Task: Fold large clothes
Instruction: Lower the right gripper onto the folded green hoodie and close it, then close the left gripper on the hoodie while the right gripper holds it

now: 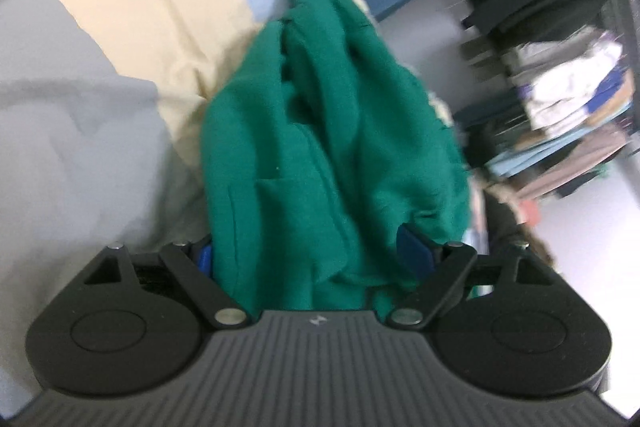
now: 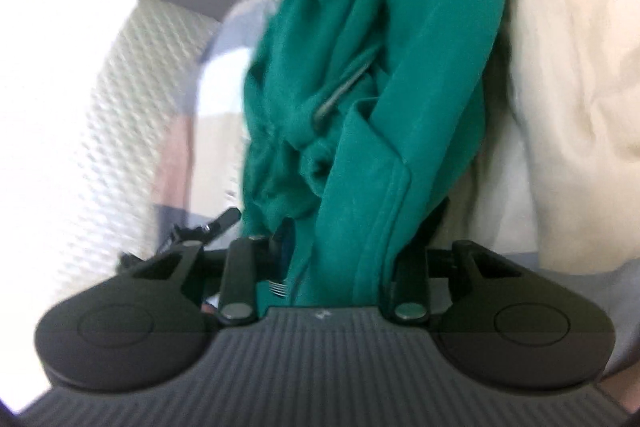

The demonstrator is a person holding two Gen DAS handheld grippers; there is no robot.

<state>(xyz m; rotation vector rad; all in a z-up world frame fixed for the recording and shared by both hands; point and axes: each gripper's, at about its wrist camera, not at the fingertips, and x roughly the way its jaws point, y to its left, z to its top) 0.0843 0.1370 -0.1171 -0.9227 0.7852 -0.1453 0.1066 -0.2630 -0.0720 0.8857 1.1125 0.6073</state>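
A large green garment [image 1: 332, 131] hangs bunched in folds in front of both cameras. My left gripper [image 1: 308, 259] has the green cloth between its blue-padded fingers [image 1: 414, 247]; the jaws stand wide apart around a thick bundle of it. In the right wrist view the same green garment [image 2: 372, 99] runs up from my right gripper [image 2: 344, 259], whose fingers are closed in on a seamed edge of the cloth. The fingertips of both grippers are mostly buried in fabric.
Below lies a bed cover in beige [image 1: 152, 39], grey [image 1: 72, 131] and light blue patches, with printed letters. Racks of hanging and stacked clothes [image 1: 560, 99] stand at the right. A white textured panel [image 2: 100, 131] fills the left of the right wrist view.
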